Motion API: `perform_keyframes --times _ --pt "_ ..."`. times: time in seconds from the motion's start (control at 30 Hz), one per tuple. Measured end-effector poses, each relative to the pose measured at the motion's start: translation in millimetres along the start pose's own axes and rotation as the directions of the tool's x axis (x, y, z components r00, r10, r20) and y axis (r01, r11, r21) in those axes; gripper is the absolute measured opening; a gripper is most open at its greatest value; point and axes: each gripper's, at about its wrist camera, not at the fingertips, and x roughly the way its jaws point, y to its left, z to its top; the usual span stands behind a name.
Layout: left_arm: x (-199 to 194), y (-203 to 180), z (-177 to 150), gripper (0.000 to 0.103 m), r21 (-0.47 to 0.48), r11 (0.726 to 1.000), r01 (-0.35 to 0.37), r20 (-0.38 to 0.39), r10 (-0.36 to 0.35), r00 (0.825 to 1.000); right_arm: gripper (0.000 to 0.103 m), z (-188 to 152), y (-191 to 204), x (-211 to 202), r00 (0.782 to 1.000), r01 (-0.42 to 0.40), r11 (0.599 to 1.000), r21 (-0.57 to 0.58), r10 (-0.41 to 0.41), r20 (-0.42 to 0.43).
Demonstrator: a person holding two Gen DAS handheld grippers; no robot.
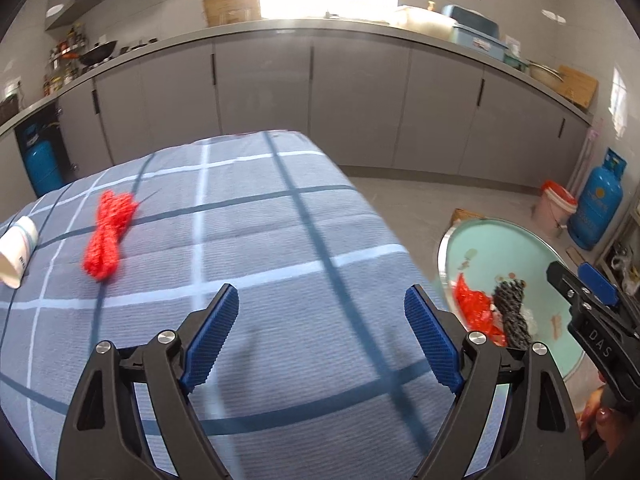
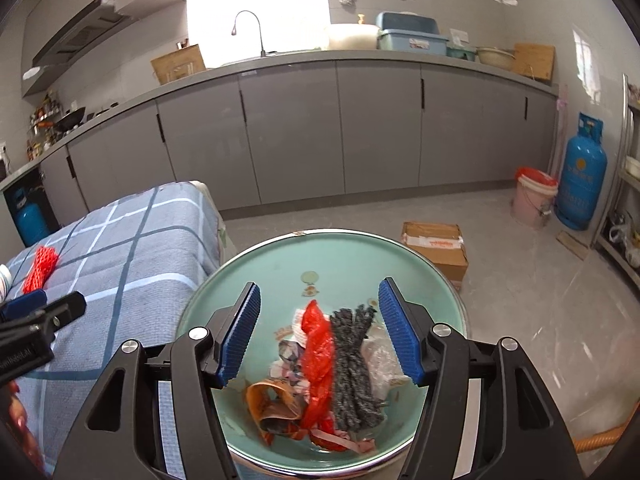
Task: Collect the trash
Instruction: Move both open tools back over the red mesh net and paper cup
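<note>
- My left gripper [image 1: 322, 336] hangs over the checked blue cloth [image 1: 248, 240] on the table, its jaws wide apart with only bare cloth between them.
- The red net bundle [image 1: 107, 236] lies on that cloth ahead and to the left of my left jaws, well apart from them, with nothing between it and them.
- Further left, at the table's edge, a white paper cup [image 1: 18, 250] lies on its side, near the bundle but not touching it.
- My right gripper [image 2: 320, 330] hangs above the green basin [image 2: 280, 256], its jaws apart and holding nothing; the rubbish sits in the basin below the gap.
- In the basin lie a red plastic bag [image 2: 318, 356], a grey knitted rag [image 2: 354, 364] touching its right side, a clear plastic wrapper [image 2: 380, 356] under the rag, and an orange-brown wrapper [image 2: 268, 400] at the near left.
- The basin stands just beside the table's right corner, lower than the tabletop.
- From the right wrist camera the red net bundle [image 2: 40, 268] shows far to the left, with the tip of my left gripper [image 2: 44, 312] just in front of it.
- On the floor beyond the basin sits a cardboard box [image 2: 436, 246]; further off, a pink bucket [image 2: 534, 200] with a red liner and a blue gas bottle [image 2: 580, 176] stand beside the grey cupboards [image 2: 296, 128].
</note>
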Motion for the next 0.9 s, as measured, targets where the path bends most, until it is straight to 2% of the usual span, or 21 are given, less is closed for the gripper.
perform_keyframes --times 0.23,0.47,0.67,0.9 --pt "-12.2 54.4 -5.7 0.085 -0.084 0.995 -0.049 0.006 0.049 0.999 0.070 -1.1 29.1 -3.0 1.000 -0.023 0.996 -0.084 0.024 0.011" --pt "-31.2 116.4 -16.8 0.087 -0.145 0.981 -0.129 0.018 0.133 0.991 0.072 2.5 75.3 -1.4 0.995 -0.101 0.984 -0.146 0.096 -0.041" --pt "-47.2 184.5 -19.4 0.087 -0.225 0.948 -0.226 0.016 0.236 0.972 0.077 15.5 128.4 -5.4 0.984 -0.180 0.966 -0.184 0.175 -0.043" --pt "-64.5 255.1 -24.7 0.095 -0.308 0.893 -0.329 0.017 0.351 0.936 0.080 17.9 204.6 -0.5 0.951 -0.308 0.929 -0.206 0.291 -0.106"
